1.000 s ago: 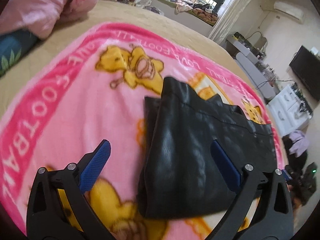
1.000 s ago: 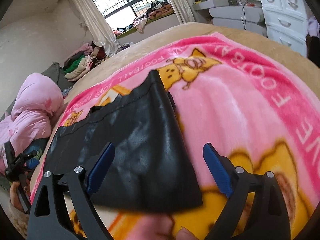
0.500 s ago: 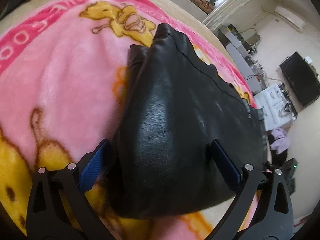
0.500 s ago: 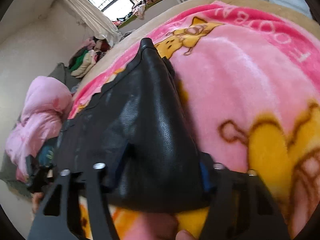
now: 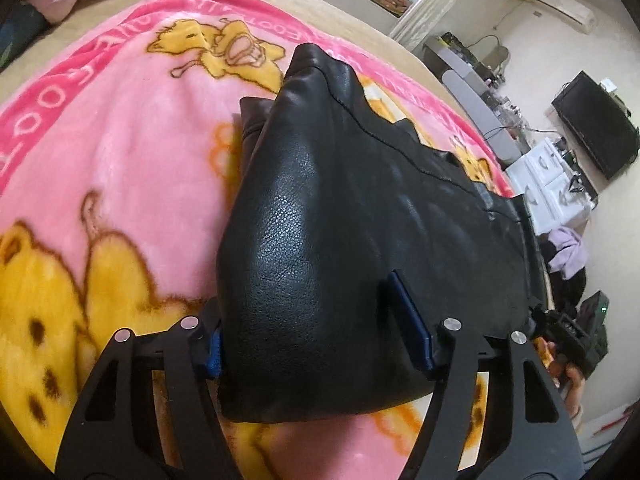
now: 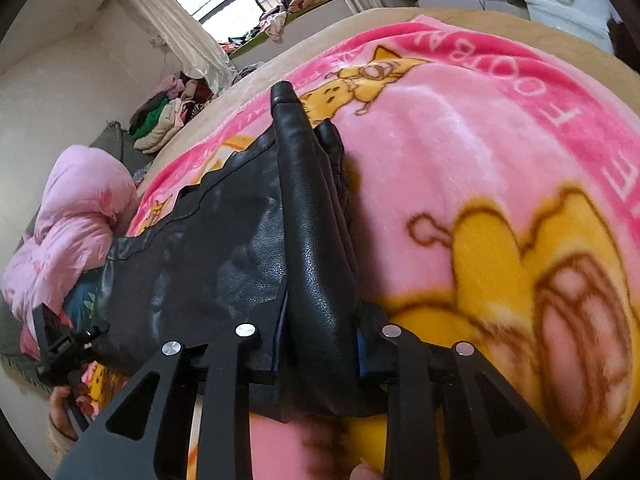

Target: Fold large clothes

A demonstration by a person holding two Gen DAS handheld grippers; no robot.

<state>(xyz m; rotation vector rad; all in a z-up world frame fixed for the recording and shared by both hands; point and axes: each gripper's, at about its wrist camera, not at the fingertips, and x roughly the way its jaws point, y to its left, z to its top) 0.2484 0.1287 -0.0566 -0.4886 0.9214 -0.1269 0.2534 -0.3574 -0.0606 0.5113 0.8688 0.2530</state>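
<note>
A pink blanket (image 5: 132, 148) on the bed says "FOOTBALL". The black leather garment (image 5: 340, 216) lies on it, bunched between both grippers. The right hand-held gripper (image 6: 320, 344) has just been closing and pinches a fold. The left hand-held gripper (image 5: 320, 344), half closed, squeezes a fat bulge. Only its view shows a TV (image 5: 596, 136).

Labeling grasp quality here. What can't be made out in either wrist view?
- Left wrist: left gripper left pad contact, hidden behind the black leather garment.
- Right wrist: right gripper pads mostly buried in the pinched garment fold.
- Both views: garment type and underside, against the pink blanket.
</note>
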